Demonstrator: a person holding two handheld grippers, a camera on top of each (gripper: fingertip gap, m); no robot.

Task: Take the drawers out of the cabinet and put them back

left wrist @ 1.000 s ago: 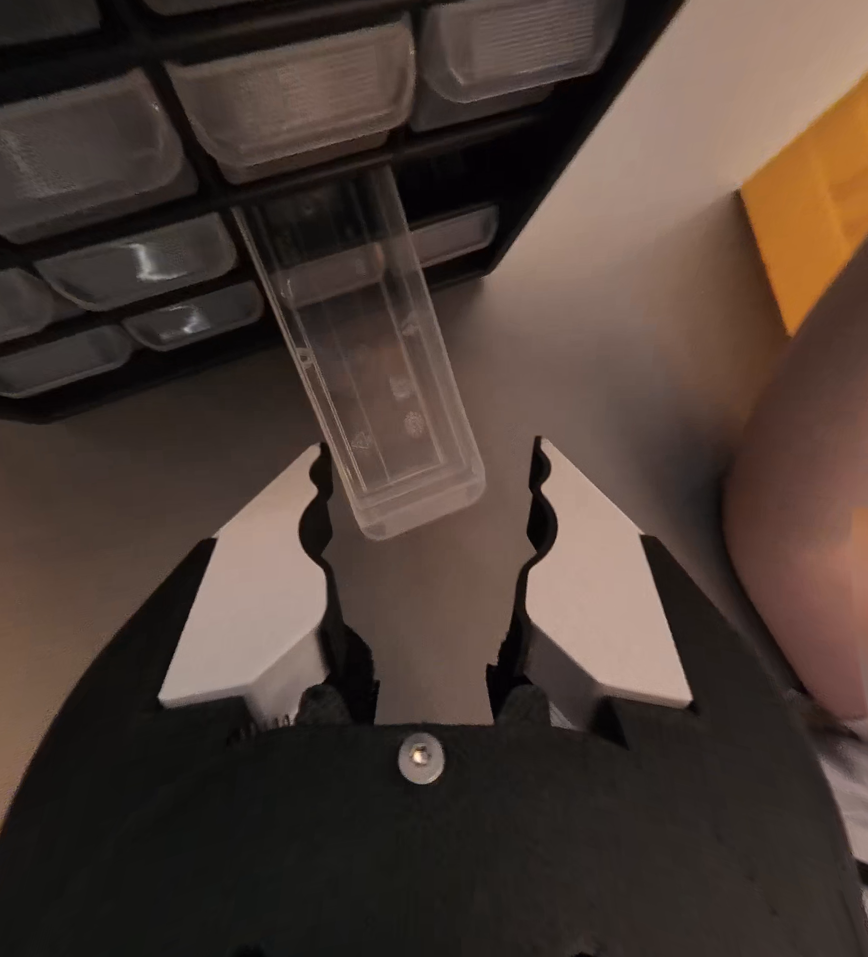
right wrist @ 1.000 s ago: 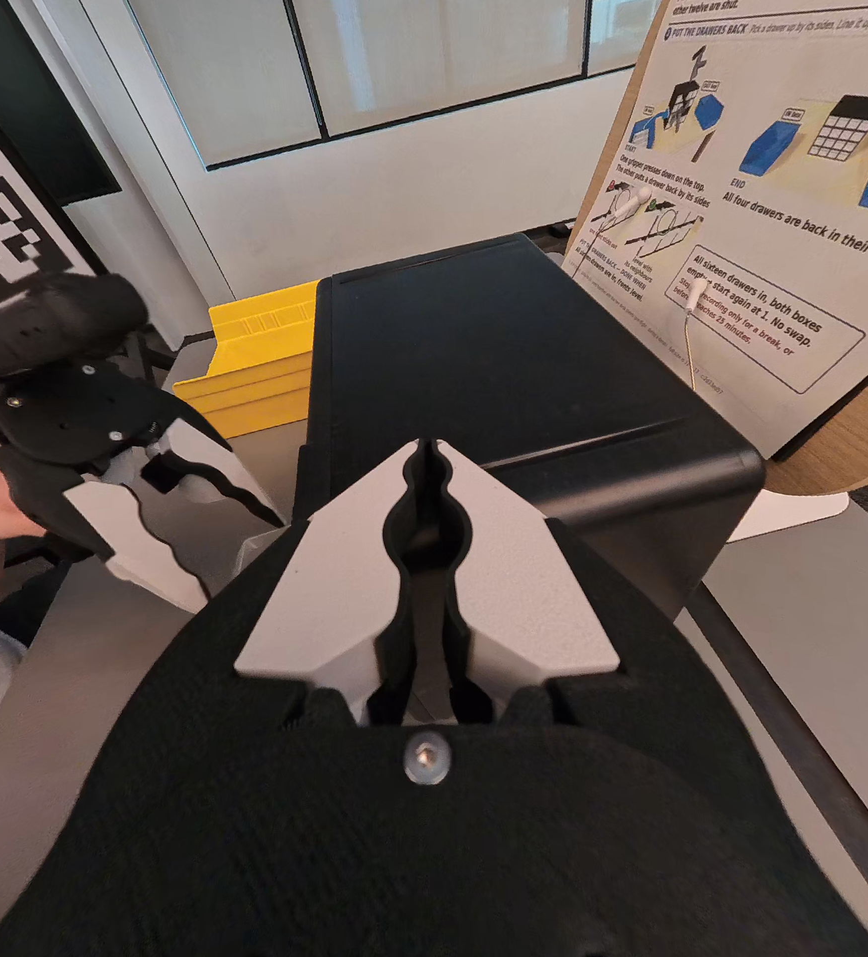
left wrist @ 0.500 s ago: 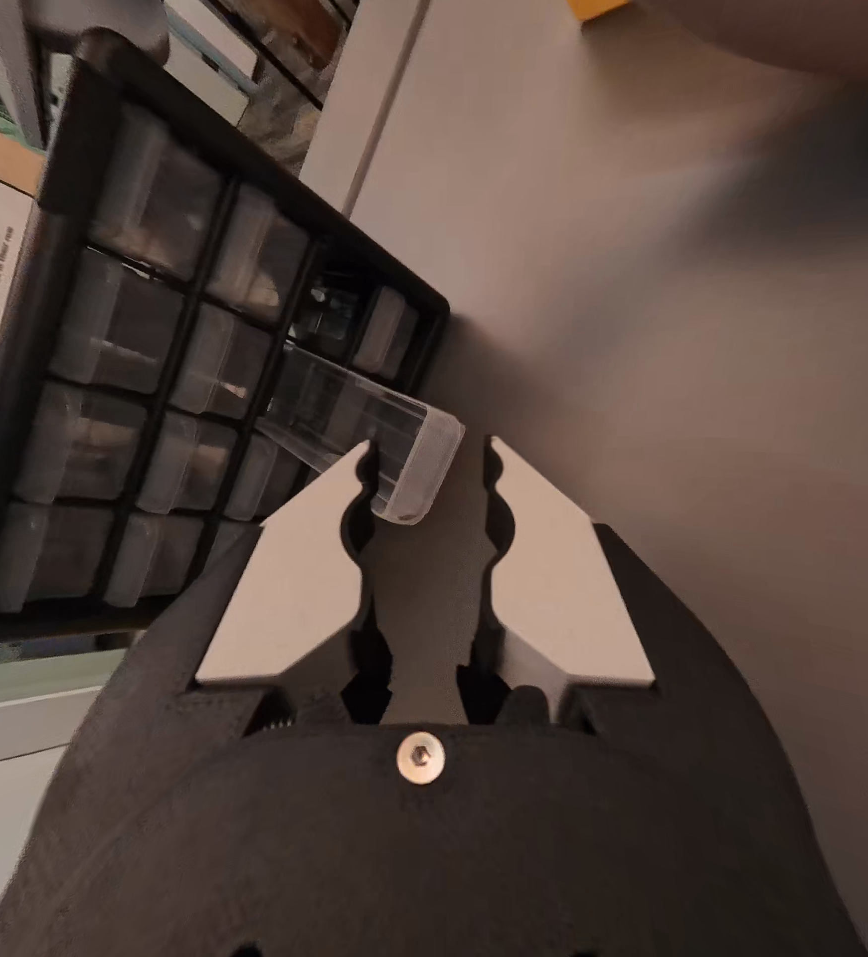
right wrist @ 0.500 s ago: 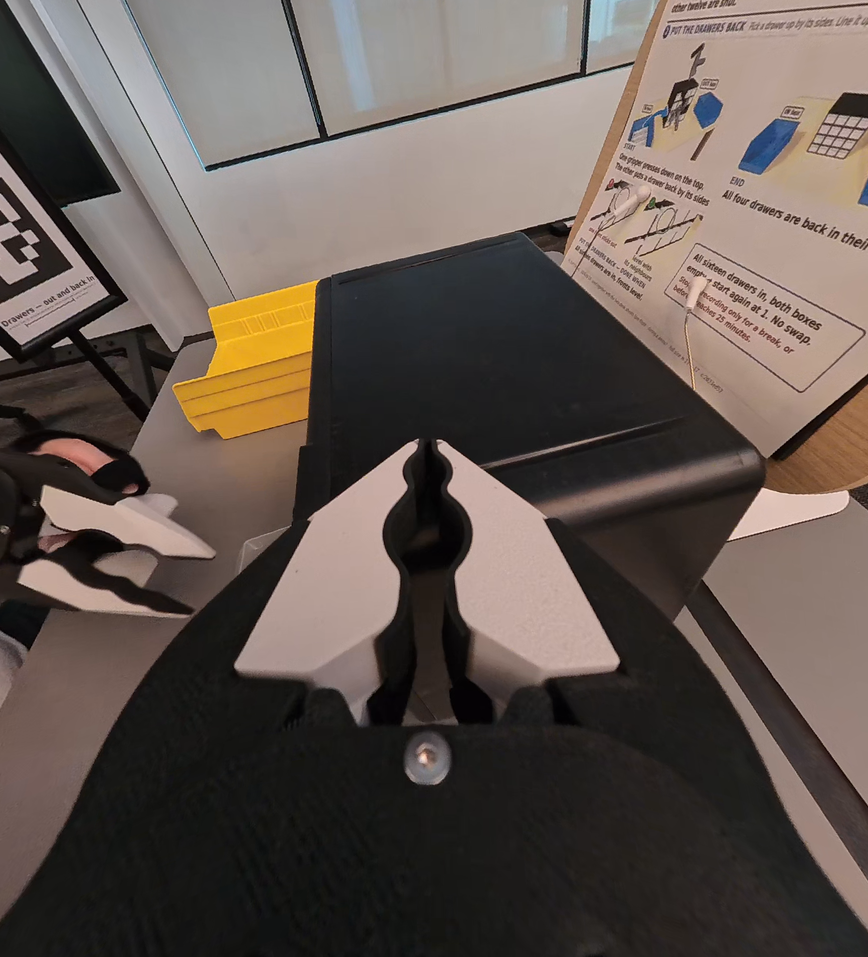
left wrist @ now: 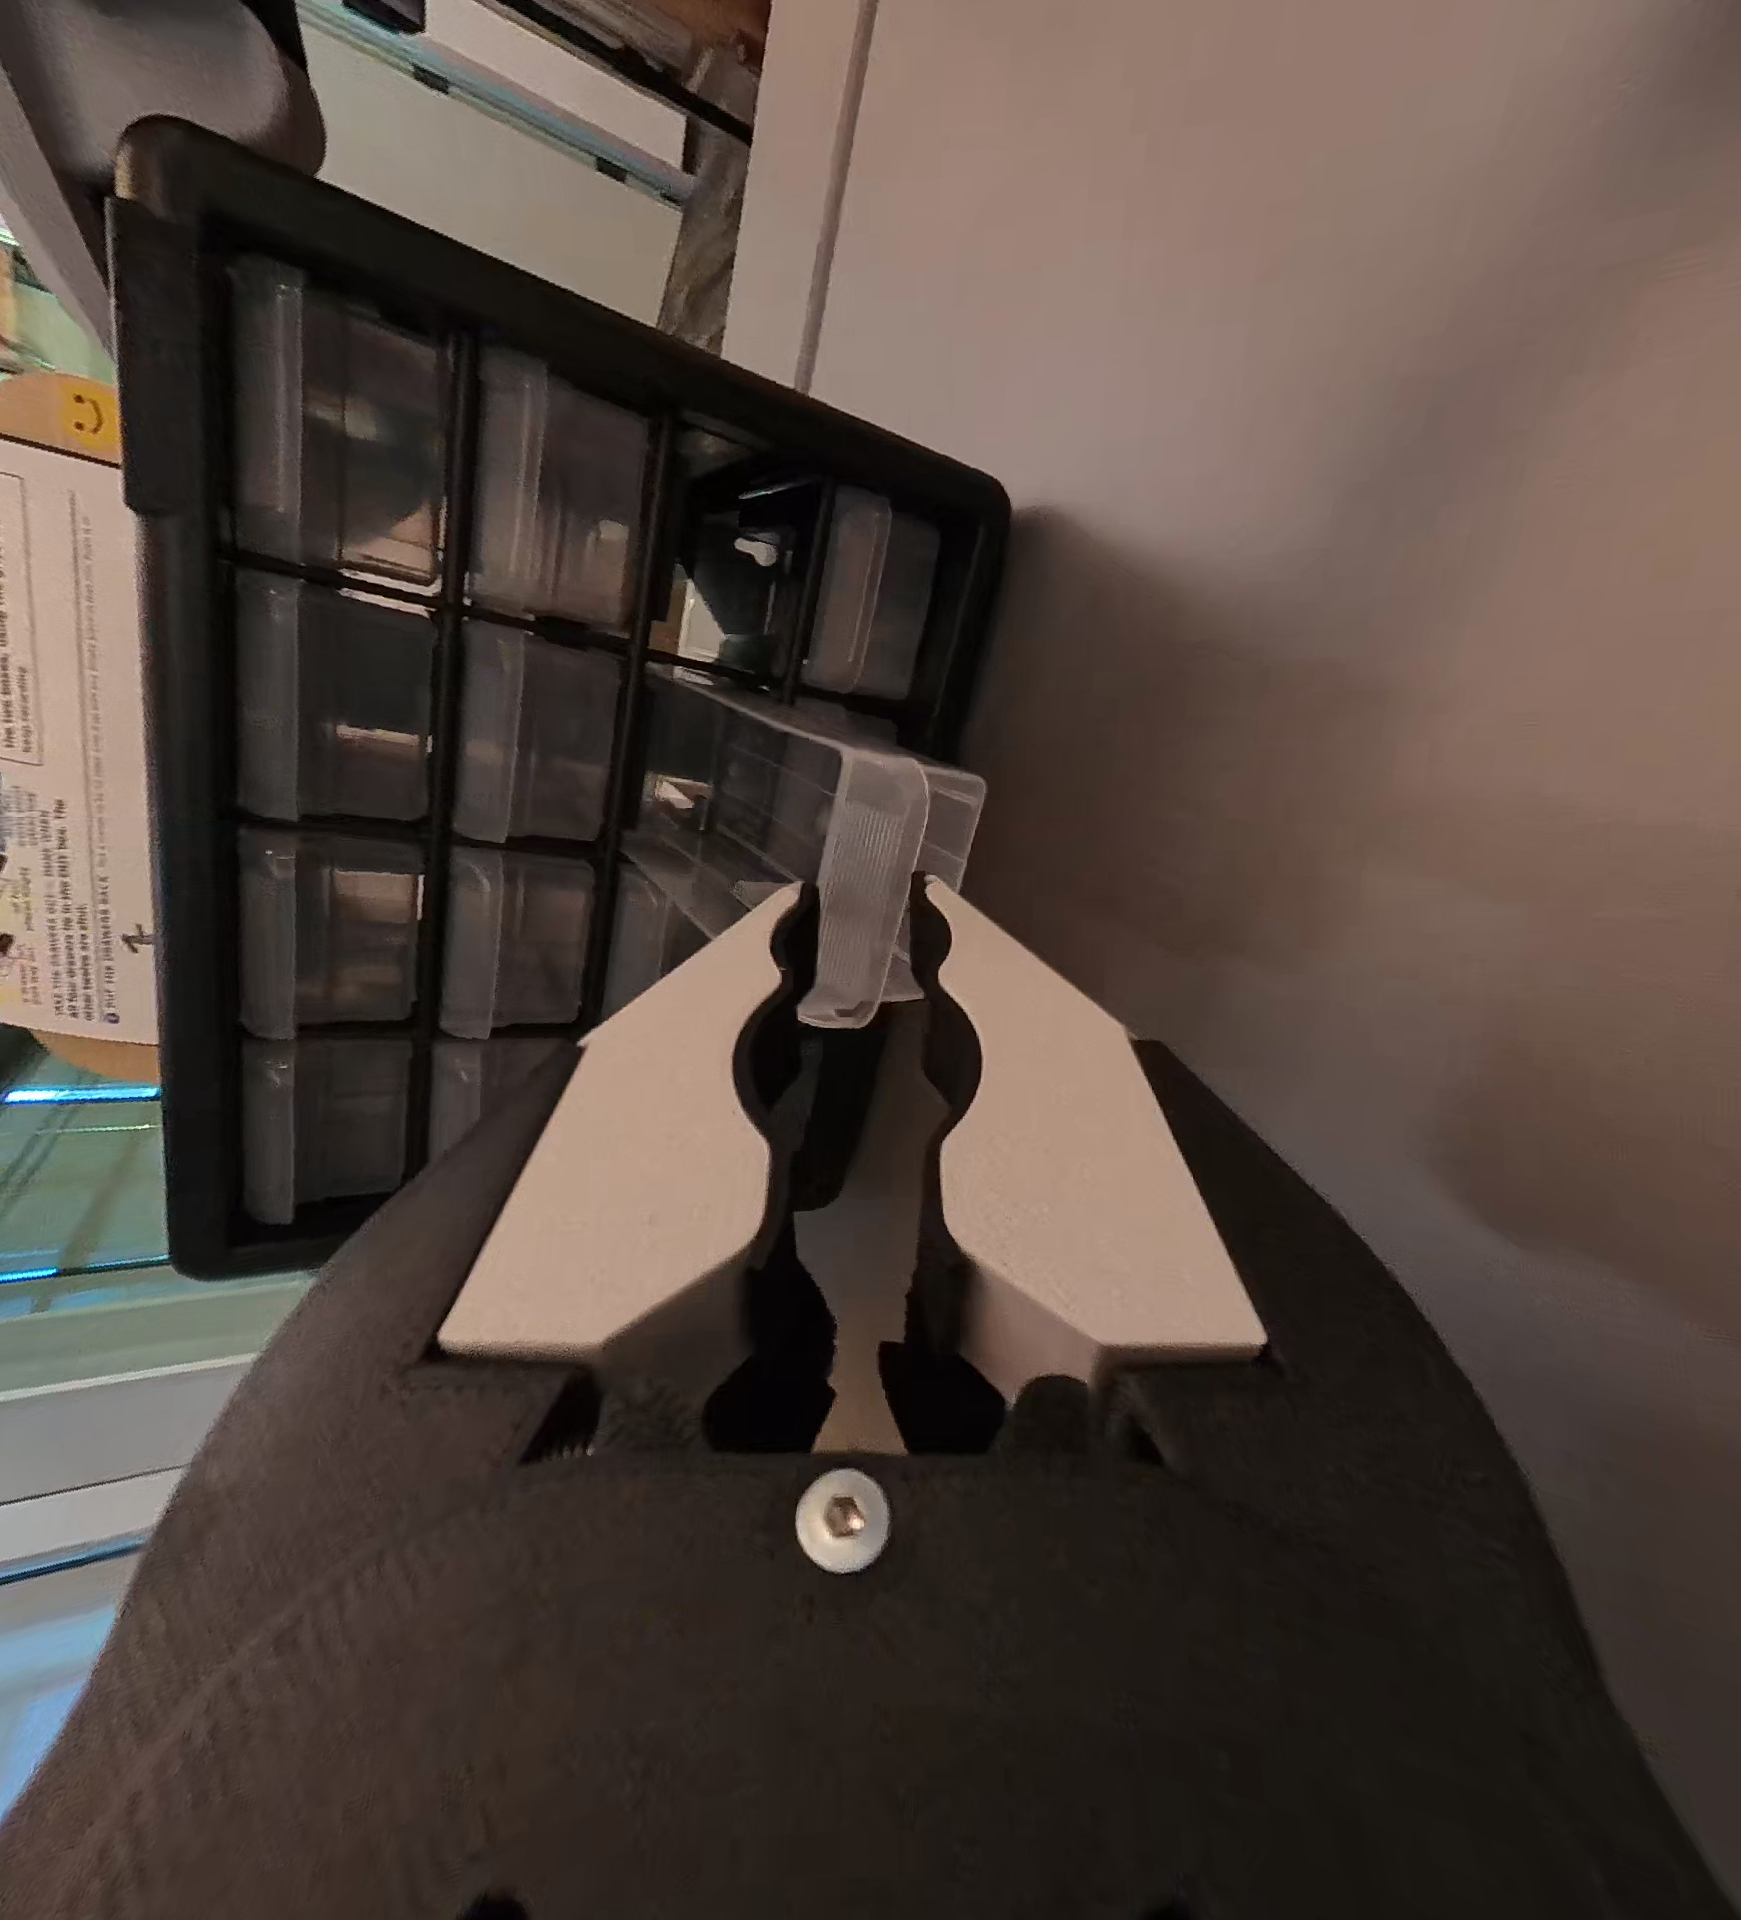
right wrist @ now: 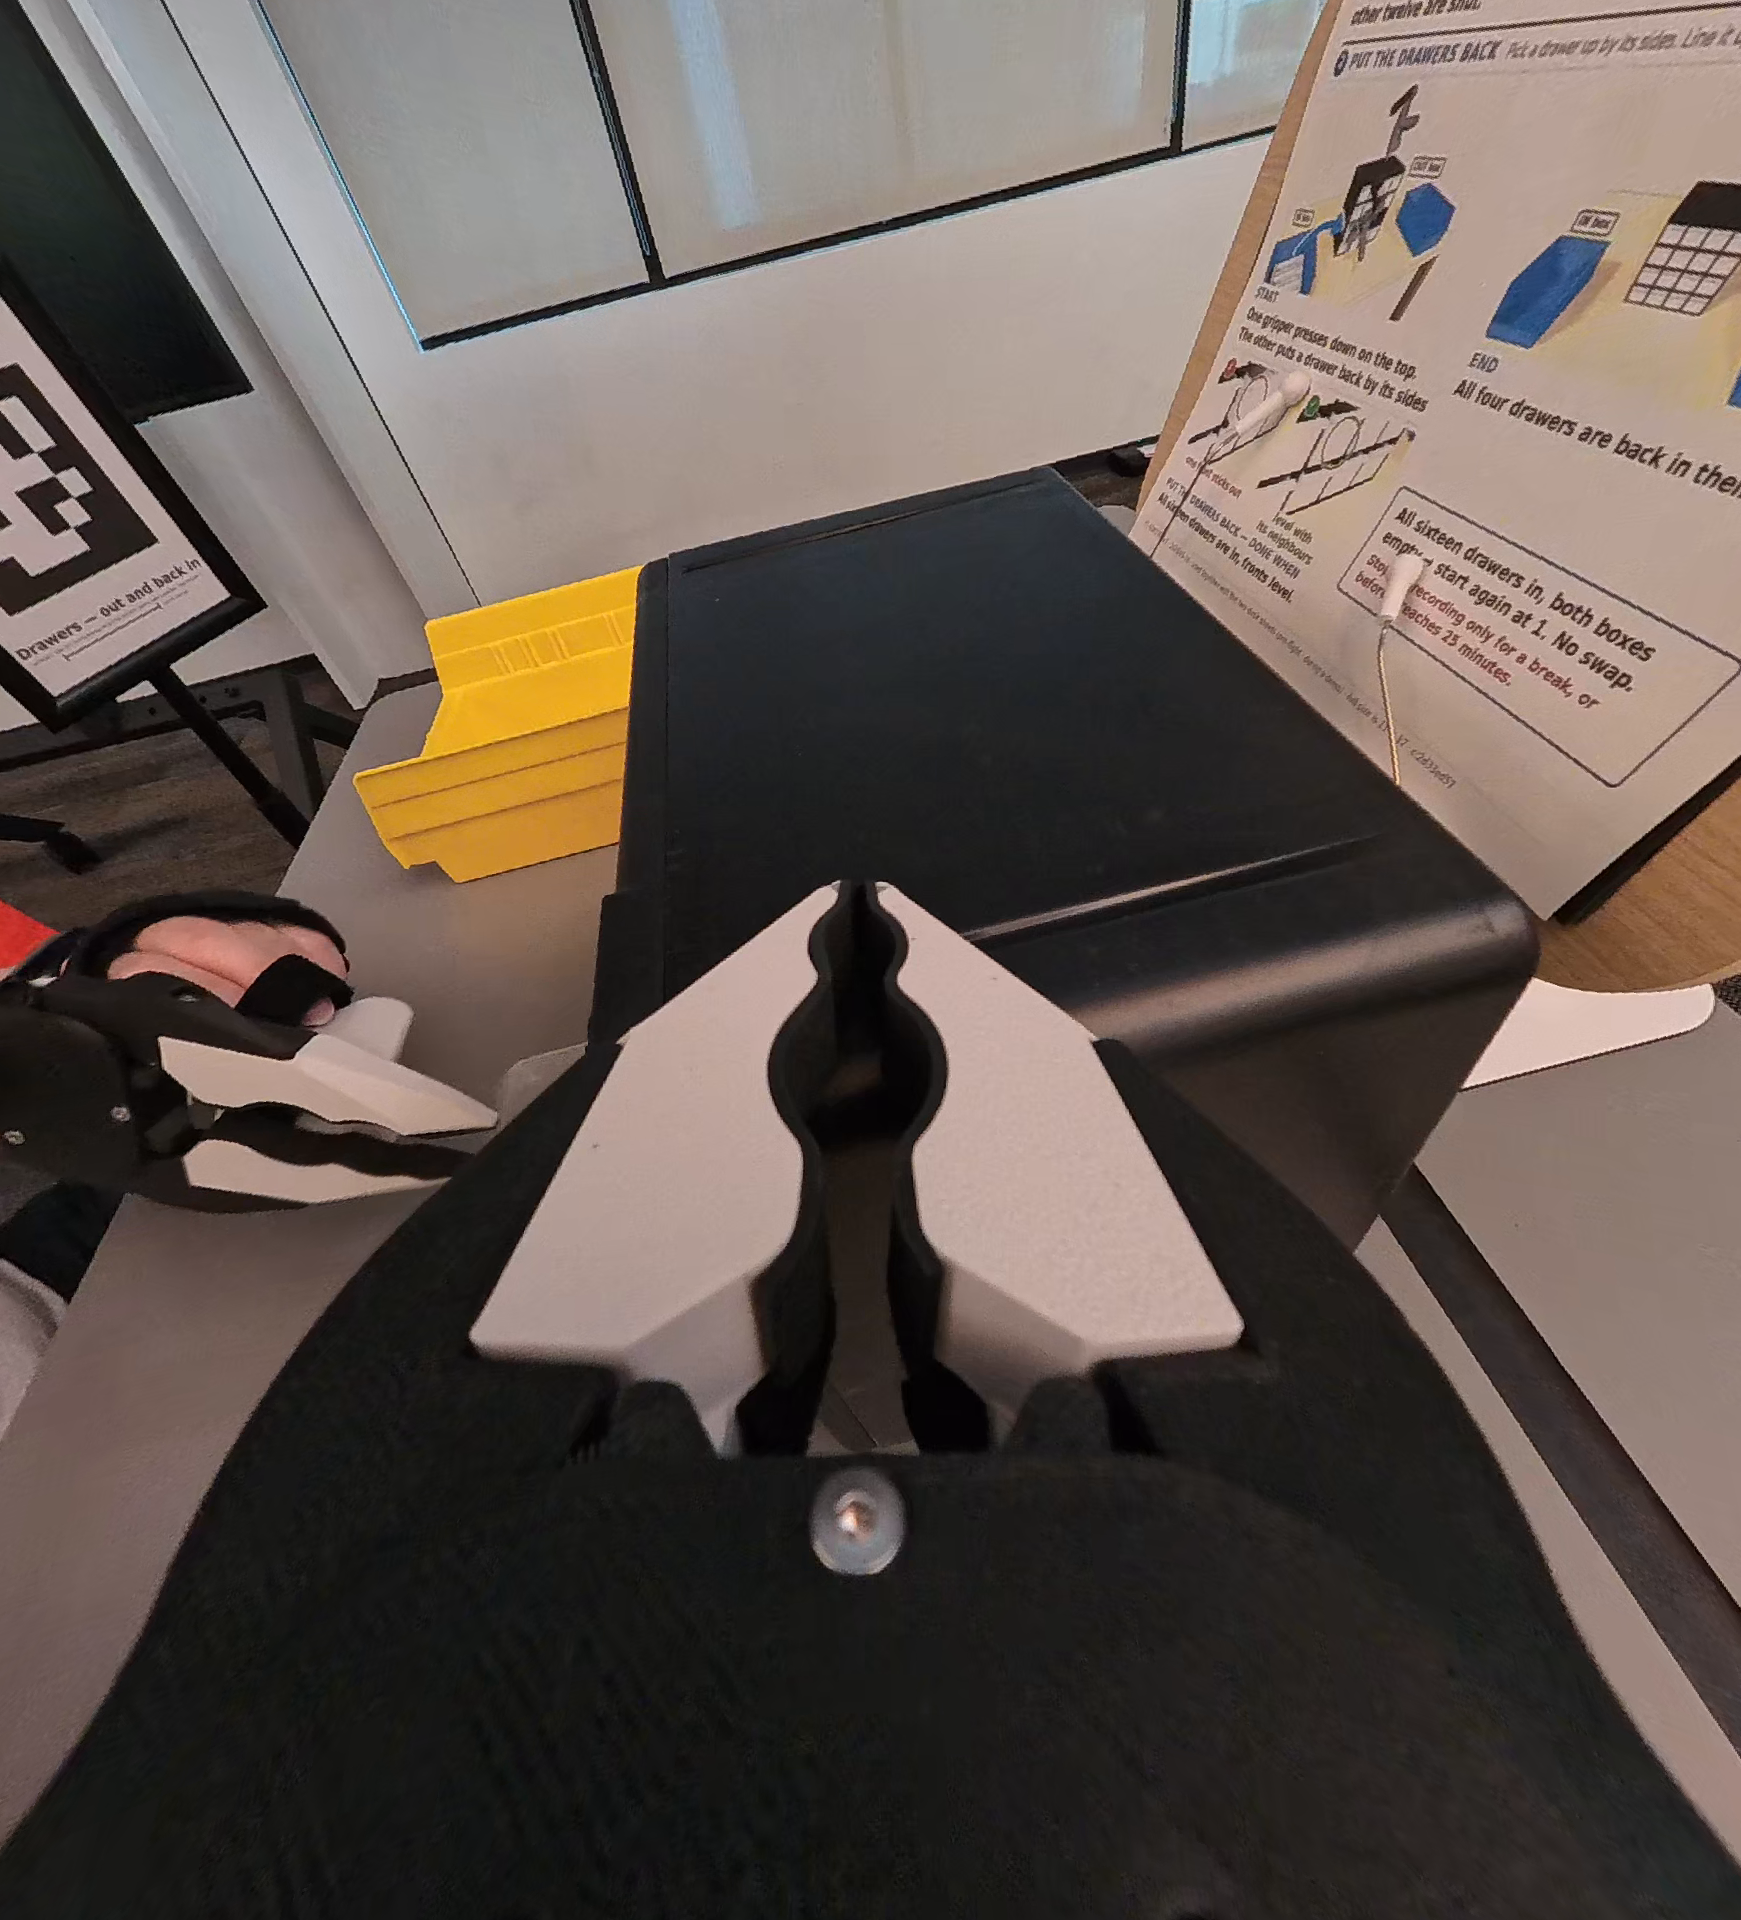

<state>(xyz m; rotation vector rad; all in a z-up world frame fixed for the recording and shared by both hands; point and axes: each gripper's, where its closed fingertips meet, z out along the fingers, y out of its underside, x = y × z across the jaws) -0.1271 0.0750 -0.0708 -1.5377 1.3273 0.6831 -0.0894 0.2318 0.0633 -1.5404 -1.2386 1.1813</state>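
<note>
A black cabinet (left wrist: 144, 623) with rows of clear drawers fills the left wrist view, which is rolled sideways. One clear drawer (left wrist: 793, 790) sticks out of its slot. My left gripper (left wrist: 864, 891) is shut on its ribbed front handle. One slot (left wrist: 731, 561) beside it is empty. In the right wrist view my right gripper (right wrist: 855, 888) is shut and empty, pressed on the front edge of the cabinet top (right wrist: 1001, 727). The left gripper (right wrist: 450, 1138) shows there at the left, in front of the cabinet, fingers close together.
A yellow bin (right wrist: 513, 727) stands left of the cabinet at the back. An instruction board (right wrist: 1572, 416) leans at the right. A framed sign on a stand (right wrist: 24, 499) is at the far left. The grey table (right wrist: 1624, 1247) extends right. Across from one pair of fingers to the other is roughly 20 cm.
The left gripper rolled sideways, moved in on the pulled-out drawer's front and closed from wide open onto its handle. The right gripper stayed shut on the cabinet top.
</note>
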